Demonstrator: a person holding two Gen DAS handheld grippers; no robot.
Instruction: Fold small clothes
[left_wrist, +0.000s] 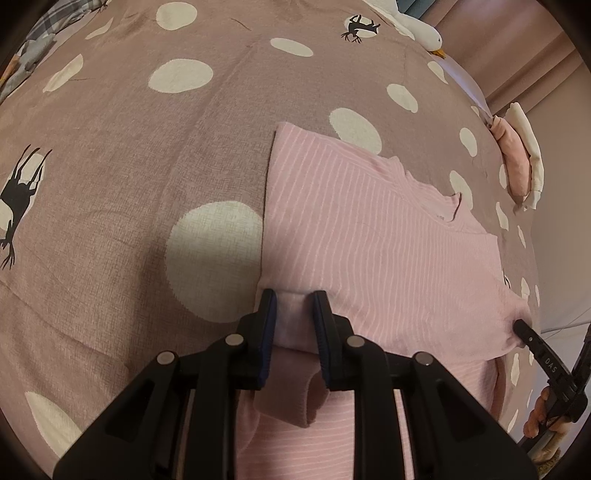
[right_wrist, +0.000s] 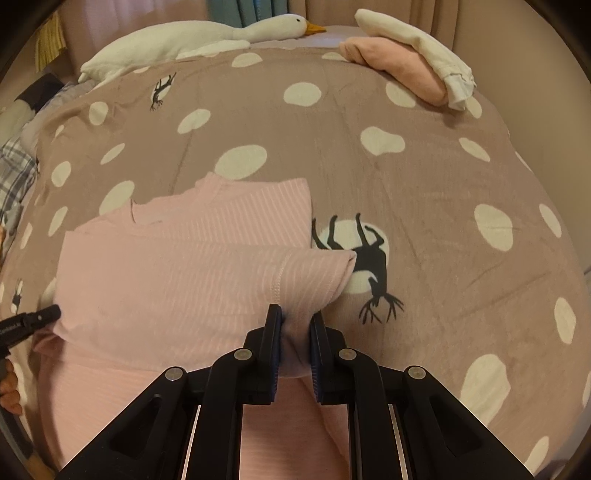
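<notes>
Your left gripper has its jaws clenched on a bunched fold of the pink striped top, right at the garment's near left corner. Your right gripper is likewise clenched on a pinch of the same top, at its near right edge beside the sleeve seam. In the left wrist view the right gripper's black tip pokes in at about 4 o'clock, touching the cloth's far side, with fingers of your hand wrapped on its handle below it.

The top lies on the bed, on a mauve bedspread dotted with cream spots and black deer figures (one deer sits just beside the sleeve at 3 o'clock in the right wrist view). The garment is partly folded, its lower part doubled over the upper, the collar showing toward 11 o'clock in that view.

Farther off, at 1 o'clock, a small stack of folded clothes rests near the bed's edge, pink under white. A white plush goose lies along the far edge at 12 o'clock.
</notes>
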